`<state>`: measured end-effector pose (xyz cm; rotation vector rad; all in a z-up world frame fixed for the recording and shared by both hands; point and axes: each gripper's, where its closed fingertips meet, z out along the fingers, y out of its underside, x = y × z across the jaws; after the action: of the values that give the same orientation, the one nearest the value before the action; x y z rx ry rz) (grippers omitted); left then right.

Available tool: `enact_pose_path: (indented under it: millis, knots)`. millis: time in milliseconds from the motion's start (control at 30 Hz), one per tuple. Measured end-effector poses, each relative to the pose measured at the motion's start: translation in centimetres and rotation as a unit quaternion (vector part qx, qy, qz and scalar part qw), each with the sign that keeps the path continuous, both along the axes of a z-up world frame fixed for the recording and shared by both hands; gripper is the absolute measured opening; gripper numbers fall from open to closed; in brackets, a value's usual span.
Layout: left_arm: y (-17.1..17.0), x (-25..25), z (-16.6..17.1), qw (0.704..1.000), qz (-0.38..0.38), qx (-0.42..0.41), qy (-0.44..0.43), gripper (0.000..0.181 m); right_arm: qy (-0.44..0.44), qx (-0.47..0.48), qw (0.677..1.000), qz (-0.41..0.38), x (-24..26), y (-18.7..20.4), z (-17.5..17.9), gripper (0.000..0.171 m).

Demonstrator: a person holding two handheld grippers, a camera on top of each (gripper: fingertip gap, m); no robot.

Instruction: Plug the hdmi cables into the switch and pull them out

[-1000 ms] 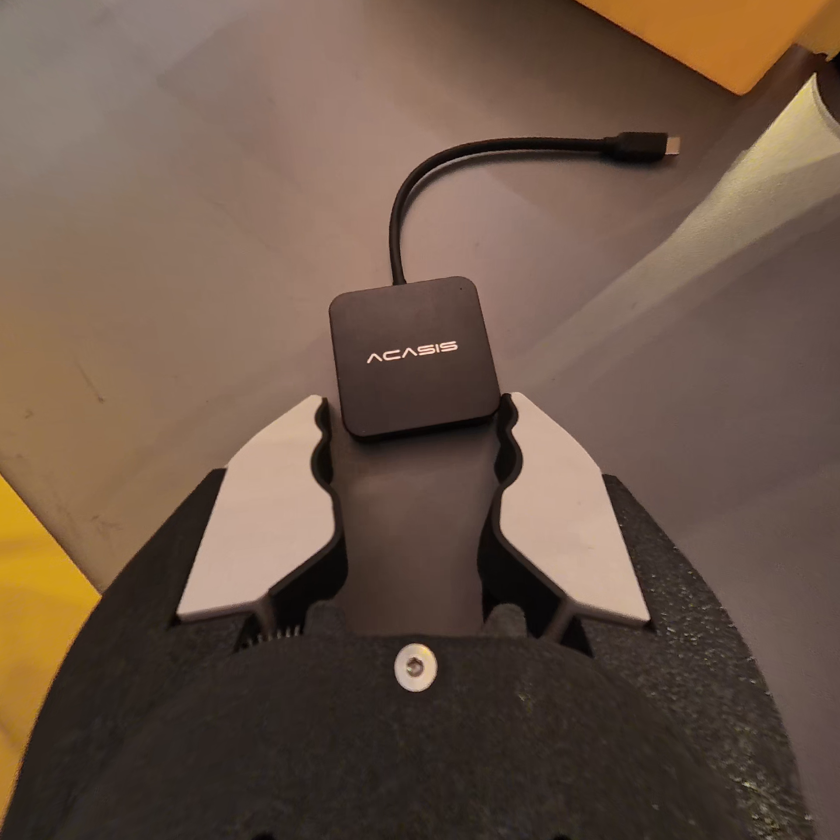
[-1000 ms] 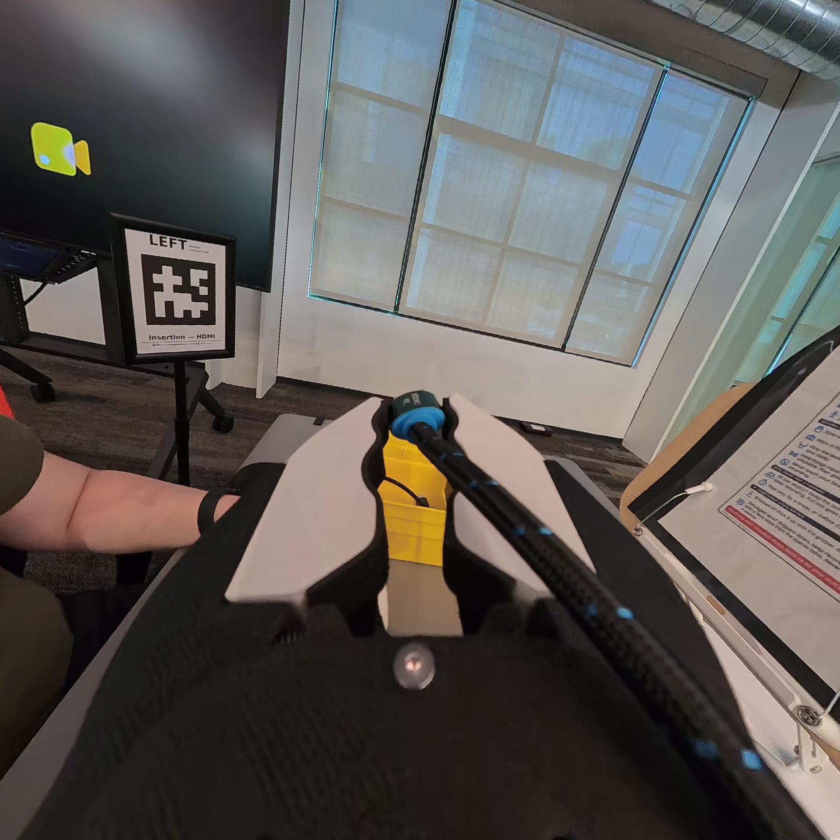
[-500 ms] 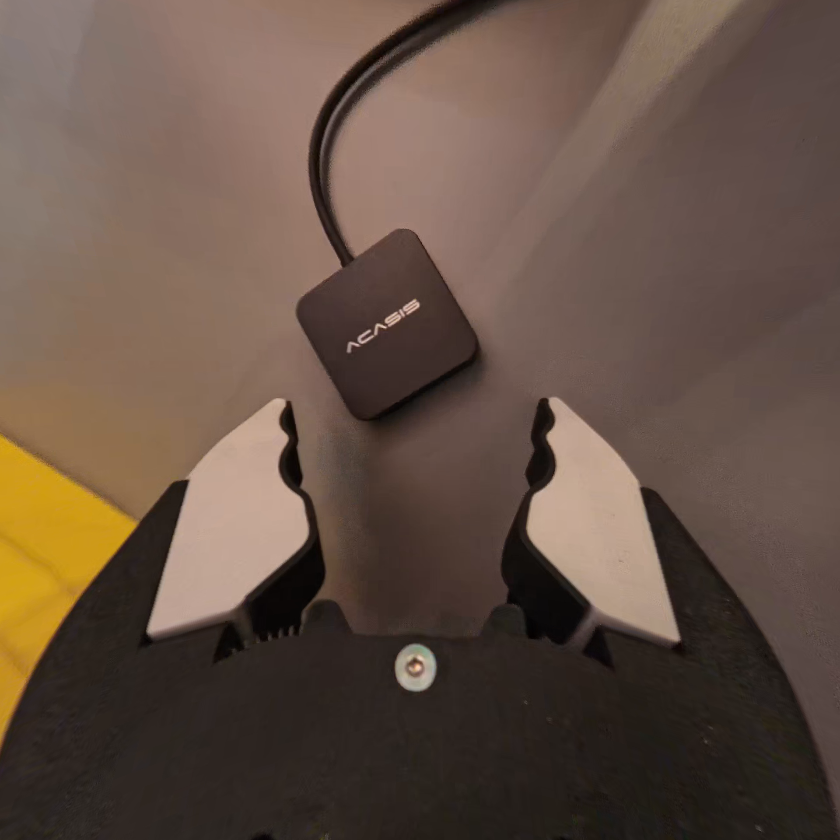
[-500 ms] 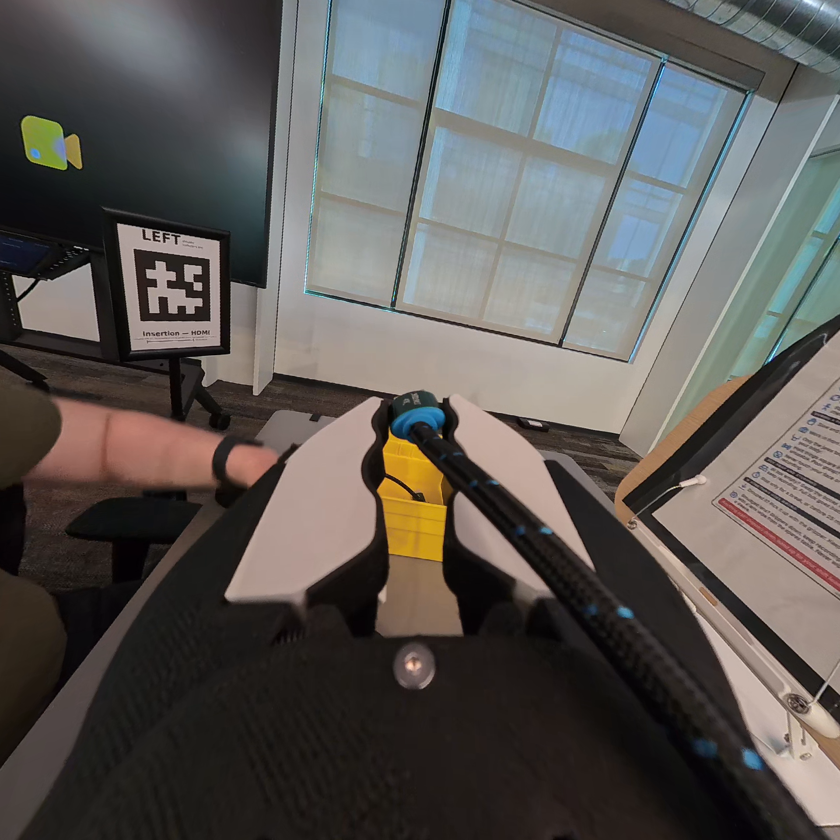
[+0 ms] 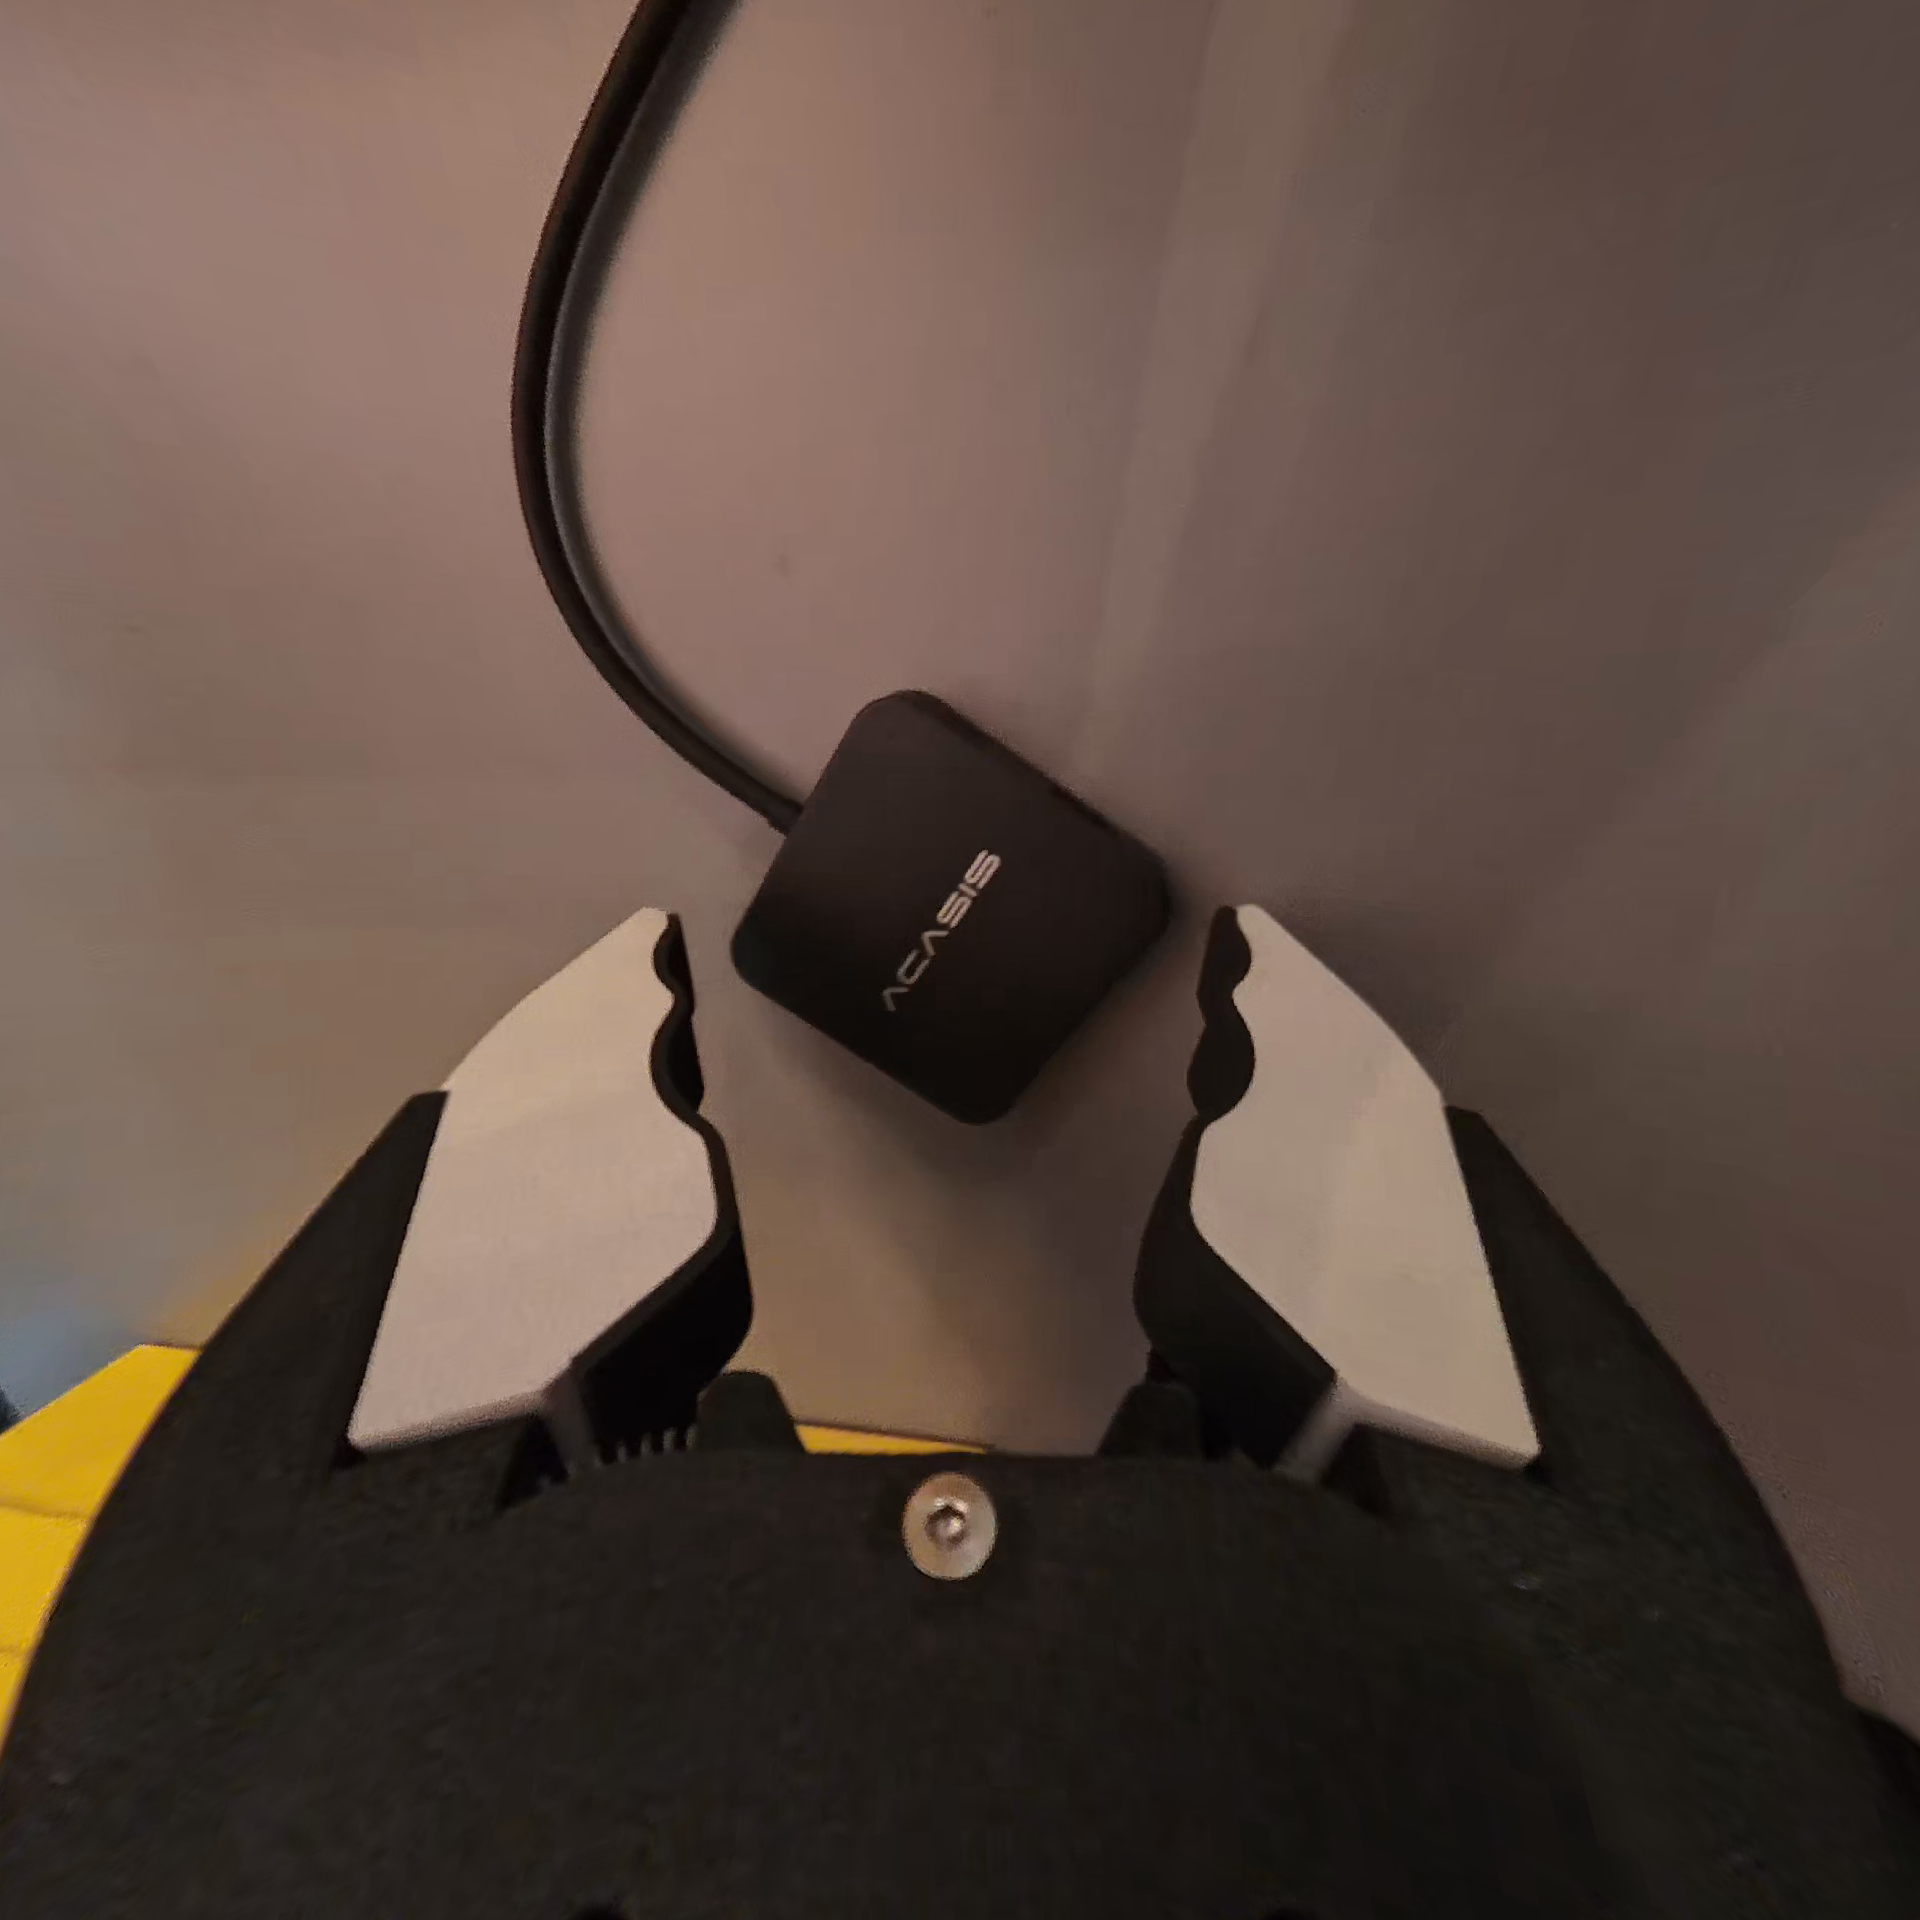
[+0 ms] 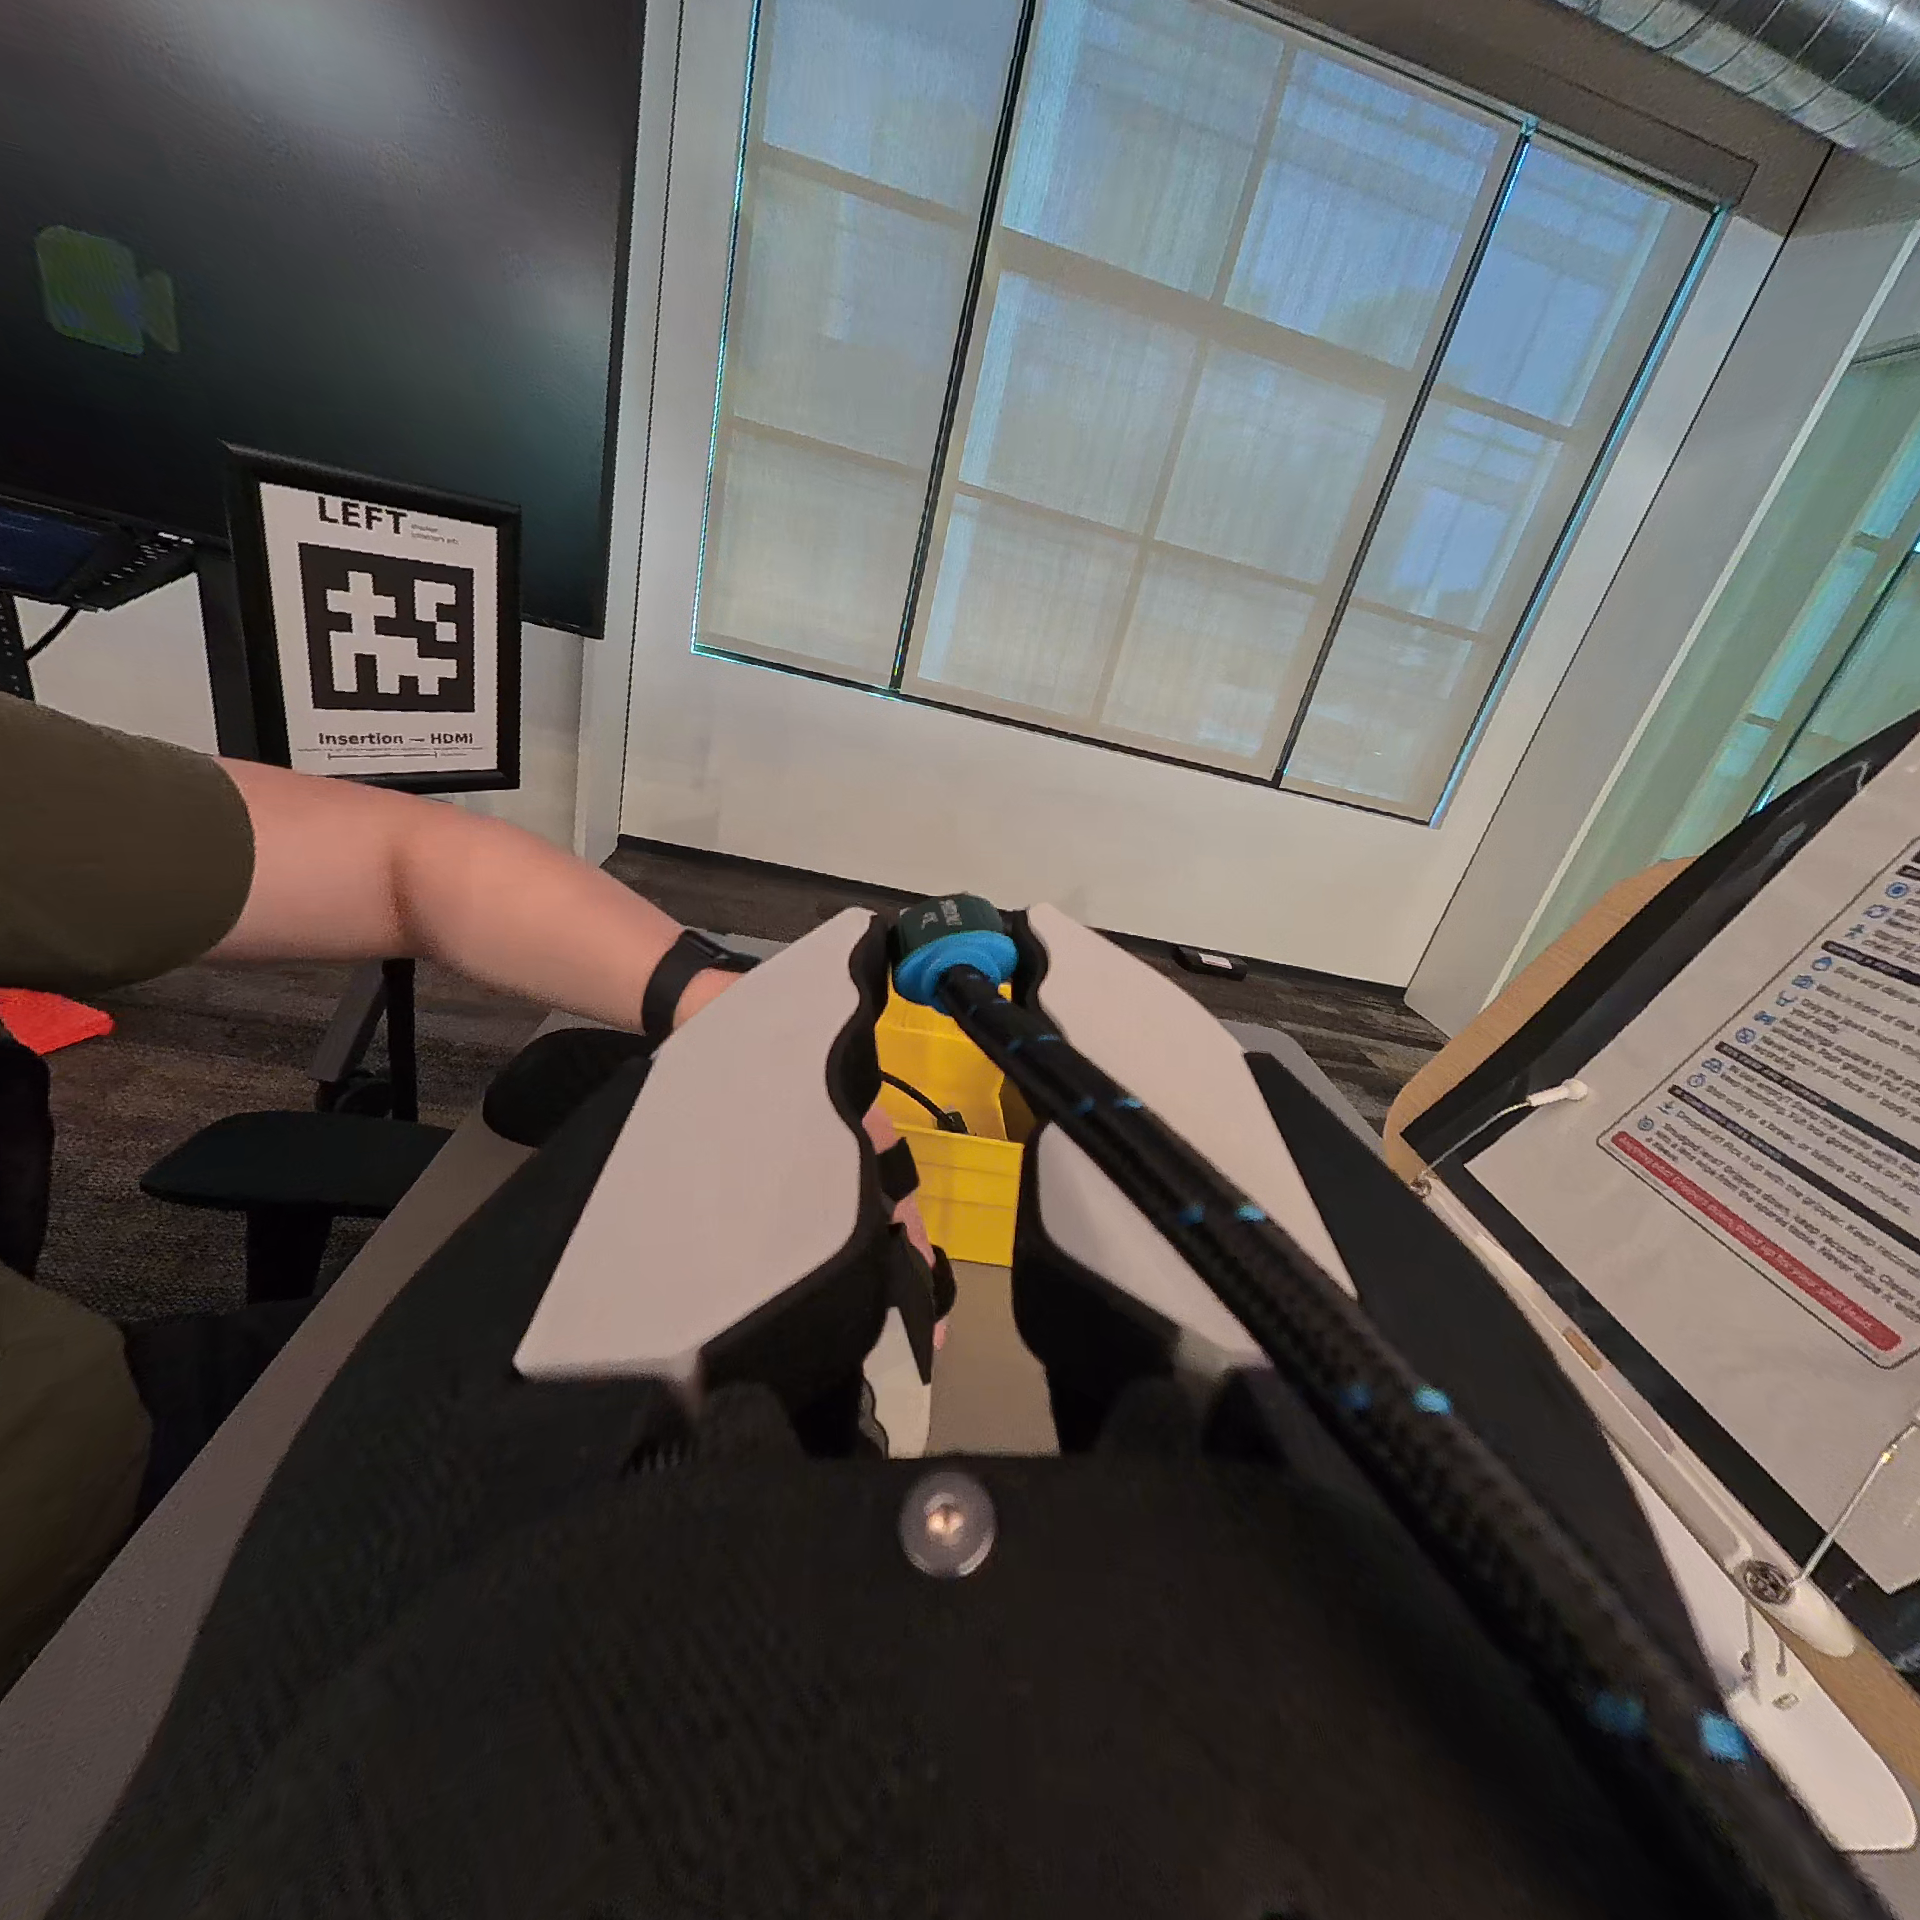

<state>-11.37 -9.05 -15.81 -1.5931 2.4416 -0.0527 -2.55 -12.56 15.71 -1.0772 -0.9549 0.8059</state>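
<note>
The switch (image 5: 951, 909) is a small flat black square box lying on the grey table (image 5: 1455, 520), turned diagonally, with its thin black cable (image 5: 551, 468) curving up and away. My left gripper (image 5: 945, 935) is open, its tips on either side of the switch's near corner without touching it. My right gripper (image 6: 945, 925) is shut on the dark green and blue plug (image 6: 951, 935) of a braided black HDMI cable (image 6: 1299, 1320), held up in the air; the cable trails back to the lower right.
A yellow bin (image 6: 951, 1153) with a thin black cable in it stands on the table beyond my right gripper; yellow also shows at the left wrist view's lower left (image 5: 62, 1455). A person's arm (image 6: 447, 894) reaches in from the left. A framed sheet (image 6: 1714, 1195) stands at the right. One gripper's finger ends stand about 30 centimeters off the other's.
My left gripper let go of the switch, opened wide, and turned, so the switch now sits diagonally between its tips. My right gripper kept hold of the plug and shifted slightly.
</note>
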Motion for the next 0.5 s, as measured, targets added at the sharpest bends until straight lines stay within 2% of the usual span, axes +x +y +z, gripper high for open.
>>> enact_pose_path:
  millis: [233, 333, 500]
  knots:
    - [-0.12, -0.55, -0.78, 0.994, -0.070, -0.059, 0.067, 0.084, -0.001, 0.010, 1.000, -0.001, 0.33, -0.47, 0.37, 0.023]
    - [0.17, -0.38, -0.74, 0.993, -0.080, -0.071, 0.051, 0.077, 0.001, 0.014, 1.000, -0.002, 0.55, -0.62, 0.62, 0.023]
    - [-0.15, -0.43, -0.84, 0.993, -0.076, -0.080, 0.032, 0.082, 0.005, 0.016, 1.000, -0.004, 0.88, -0.63, 0.85, 0.023]
